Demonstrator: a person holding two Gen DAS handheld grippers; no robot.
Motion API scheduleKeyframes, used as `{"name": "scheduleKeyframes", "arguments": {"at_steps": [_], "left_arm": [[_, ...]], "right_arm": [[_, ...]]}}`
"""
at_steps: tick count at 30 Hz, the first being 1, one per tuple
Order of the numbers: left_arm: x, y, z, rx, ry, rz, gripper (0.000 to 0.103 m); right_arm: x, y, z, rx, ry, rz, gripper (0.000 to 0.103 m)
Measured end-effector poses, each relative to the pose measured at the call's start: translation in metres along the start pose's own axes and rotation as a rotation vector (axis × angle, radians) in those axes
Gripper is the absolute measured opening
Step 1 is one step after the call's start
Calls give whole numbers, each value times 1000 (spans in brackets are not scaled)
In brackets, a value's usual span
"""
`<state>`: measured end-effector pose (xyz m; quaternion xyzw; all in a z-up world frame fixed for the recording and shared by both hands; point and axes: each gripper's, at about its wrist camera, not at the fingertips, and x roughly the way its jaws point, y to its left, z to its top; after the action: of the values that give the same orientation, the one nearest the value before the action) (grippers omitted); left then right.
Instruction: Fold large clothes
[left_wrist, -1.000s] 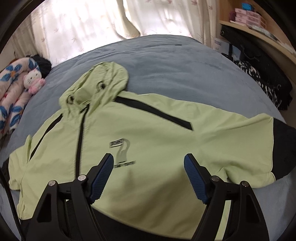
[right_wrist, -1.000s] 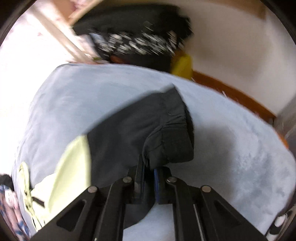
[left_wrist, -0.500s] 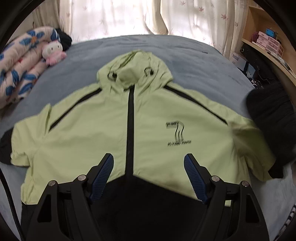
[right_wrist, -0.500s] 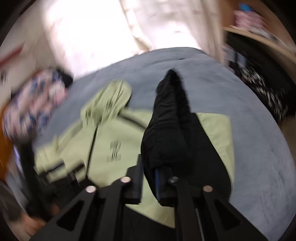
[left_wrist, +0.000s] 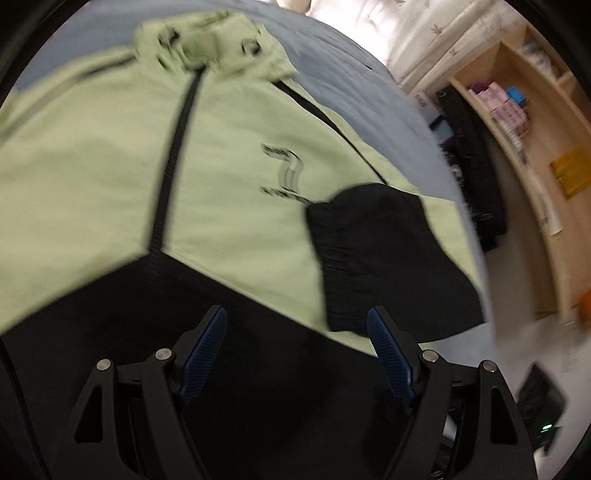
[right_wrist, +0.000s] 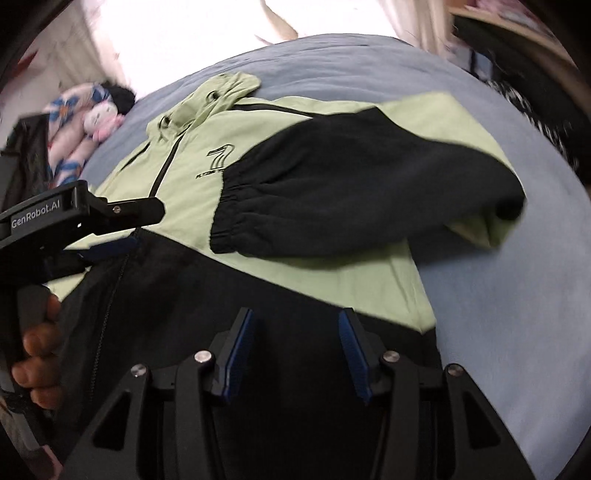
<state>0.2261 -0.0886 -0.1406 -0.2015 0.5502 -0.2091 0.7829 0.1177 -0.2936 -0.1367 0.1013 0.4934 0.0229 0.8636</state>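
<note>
My light green hooded jacket (right_wrist: 280, 147) with its black hem lies front-up on the blue bed (right_wrist: 517, 295), its black-cuffed sleeve (right_wrist: 354, 192) folded across the chest.

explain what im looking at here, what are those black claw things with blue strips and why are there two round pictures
The black claws are handheld grasping tools, one in each of a person's hands; no robot arm is involved. Each round picture comes from a fisheye camera on one tool, looking forward along its two blue-padded fingers. One view belongs to the left tool, the other to the right tool. The right view also shows the left tool from the side, with the person's hand on its handle.

On the grey-blue bed lies a green and black hooded jacket, with one black sleeve folded across its chest. Neither tool holds anything: the left is open, and the right one's jaws are opening with nothing between them.
</note>
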Motion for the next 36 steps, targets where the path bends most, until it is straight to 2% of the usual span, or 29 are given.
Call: {"name": "scheduleKeyframes", "arguments": {"at_steps": [2, 9, 12, 15, 24, 26, 27, 29, 30, 32, 34, 36], "left_arm": [[12, -1, 0, -41, 26, -71, 77], [38, 0, 6, -138, 23, -127, 77], [50, -8, 12, -149, 32, -186, 74], [62, -18, 14, -122, 42, -153, 74], [92, -62, 16, 79, 23, 11, 76], [96, -79, 14, 155, 35, 64, 42], [100, -86, 13, 189, 60, 90, 30], [99, -96, 13, 208, 54, 95, 17], [96, -101, 15, 215, 54, 91, 13], [82, -112, 23, 233, 23, 120, 12], [59, -123, 34, 274, -39, 150, 11], [21, -133, 49, 317, -131, 171, 11]], "right_arm": [[1, -2, 0, 20, -6, 10, 48], [2, -8, -5, 34, -25, 32, 48], [5, -12, -8, 48, -26, 46, 48], [5, -16, -9, 64, -32, 67, 48], [12, -20, -15, 79, -44, 78, 49], [13, -19, -16, 72, -49, 74, 49], [12, -18, -17, 70, -51, 73, 50], [12, -19, -17, 72, -54, 79, 50], [12, -20, -18, 77, -56, 86, 50], [11, -23, -19, 88, -61, 100, 50], [10, -25, -20, 97, -66, 110, 50], [9, -26, -20, 97, -68, 111, 50]]}}
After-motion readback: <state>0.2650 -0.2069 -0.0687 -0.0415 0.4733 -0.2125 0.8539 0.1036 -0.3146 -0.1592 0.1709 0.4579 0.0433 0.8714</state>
